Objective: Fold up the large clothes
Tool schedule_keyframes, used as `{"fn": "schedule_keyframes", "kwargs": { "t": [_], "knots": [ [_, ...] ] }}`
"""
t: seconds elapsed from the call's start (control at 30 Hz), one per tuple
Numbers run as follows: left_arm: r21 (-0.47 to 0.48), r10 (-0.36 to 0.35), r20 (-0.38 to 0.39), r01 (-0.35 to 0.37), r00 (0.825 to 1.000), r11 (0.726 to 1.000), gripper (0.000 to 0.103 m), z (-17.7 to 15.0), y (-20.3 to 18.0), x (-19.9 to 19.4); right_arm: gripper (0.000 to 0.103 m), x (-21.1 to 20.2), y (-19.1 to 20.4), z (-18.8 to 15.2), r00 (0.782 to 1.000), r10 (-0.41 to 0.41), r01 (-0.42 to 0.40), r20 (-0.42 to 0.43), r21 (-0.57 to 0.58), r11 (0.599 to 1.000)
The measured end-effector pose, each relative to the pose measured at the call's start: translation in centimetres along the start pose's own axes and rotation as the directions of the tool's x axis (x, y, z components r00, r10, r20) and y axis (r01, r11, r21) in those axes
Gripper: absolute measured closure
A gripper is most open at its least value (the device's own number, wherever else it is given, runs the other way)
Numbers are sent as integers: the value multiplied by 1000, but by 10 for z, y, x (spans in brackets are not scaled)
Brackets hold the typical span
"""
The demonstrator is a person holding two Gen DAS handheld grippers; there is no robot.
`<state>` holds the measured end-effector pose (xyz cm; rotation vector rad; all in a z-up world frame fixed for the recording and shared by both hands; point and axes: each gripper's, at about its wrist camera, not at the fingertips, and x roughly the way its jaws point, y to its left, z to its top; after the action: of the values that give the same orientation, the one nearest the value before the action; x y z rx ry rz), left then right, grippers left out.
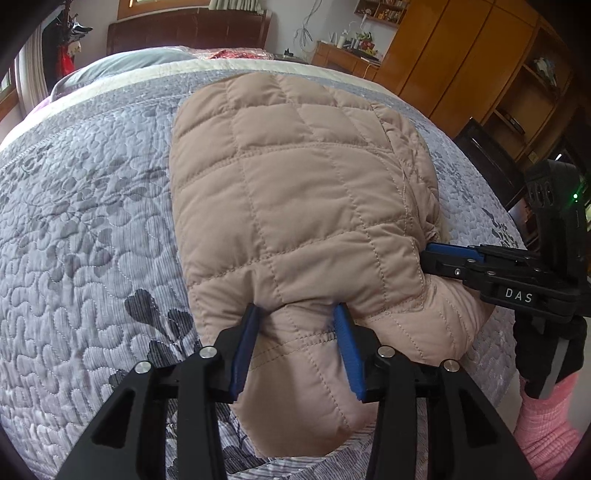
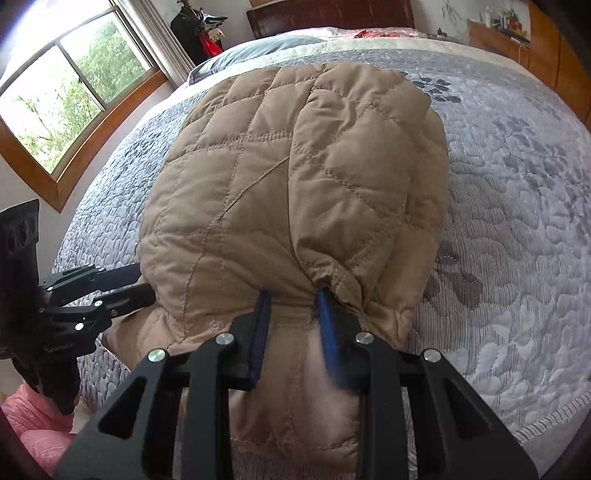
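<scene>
**Jacket held at its near edge by both grippers, fold in progress**

Jacket [image 1: 295, 192], a beige quilted one, lay on the grey bedspread [image 1: 92, 221] and covered the middle of the bed in both wrist views. It was already doubled into a long thick bundle that ran from 6 o'clock, at the near edge of the bed, toward 12 o'clock, where the headboard [image 1: 184, 33] stood. In the right wrist view an upper layer overlapped the lower one on the 3 o'clock side.

The left gripper [image 1: 299, 350] sat at 6 o'clock of its own view. Its blue pads pinched a thick roll of the jacket's near end. The right gripper [image 2: 295, 332] did the same at the other near corner, its pads pressed into gathered fabric beside a puckered hem. In the left wrist view this gripper entered from 3 o'clock, and a pink sleeve [image 1: 546, 424] showed under it.

I judged the step to be the lengthwise fold, with both near corners gripped. The next move probably called for lifting both corners together and carrying them toward 12 o'clock, at even height, so that the puffy layers did not slide apart.
</scene>
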<state>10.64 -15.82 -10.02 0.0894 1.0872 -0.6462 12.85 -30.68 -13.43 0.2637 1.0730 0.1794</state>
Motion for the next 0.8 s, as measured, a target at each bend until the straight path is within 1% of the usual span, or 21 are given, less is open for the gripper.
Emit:
{"fn": "schedule_keyframes", "kwargs": {
  "t": [0.1,0.13,0.17,0.2,0.23,0.27,0.33,0.4,0.47,0.53,0.6,0.7,0.8],
  "knots": [
    [11,14,16,-14,1000,1000,59,2,-5,-11,74,-10,3,5,1000,15,-15,-1,-5,1000],
    [15,14,20,-15,1000,1000,59,2,-6,-15,68,-17,4,5,1000,21,-21,9,-14,1000],
    [17,17,25,-18,1000,1000,58,2,-5,-20,59,-23,5,5,999,33,-32,23,-22,999],
    [15,23,36,-24,999,1000,57,2,-3,-27,53,-32,5,6,997,59,-58,44,-30,998],
    [15,30,45,-31,999,999,55,3,-2,-31,41,-39,4,6,995,77,-75,65,-31,997],
    [17,43,55,-44,998,999,54,4,0,-35,36,-47,2,8,993,80,-78,88,-28,997],
    [15,61,66,-62,996,998,51,6,5,-40,33,-62,-7,10,987,73,-72,141,-10,997],
    [8,76,78,-77,994,997,48,7,11,-45,25,-69,-20,12,982,88,-93,167,24,995],
    [2,78,82,-78,994,997,44,6,14,-46,17,-70,-36,15,980,95,-109,175,71,991],
    [-7,70,78,-69,994,998,38,6,21,-47,13,-67,-53,14,979,116,-135,170,108,985],
    [-17,59,71,-58,996,998,35,5,27,-45,13,-60,-68,10,975,156,-180,160,149,972],
    [-27,41,61,-40,997,999,30,6,32,-42,12,-46,-87,4,962,234,-260,139,212,942],
    [-36,21,52,-20,998,999,26,6,36,-38,12,-34,-100,1,947,292,-317,131,250,915]
  ]
}}
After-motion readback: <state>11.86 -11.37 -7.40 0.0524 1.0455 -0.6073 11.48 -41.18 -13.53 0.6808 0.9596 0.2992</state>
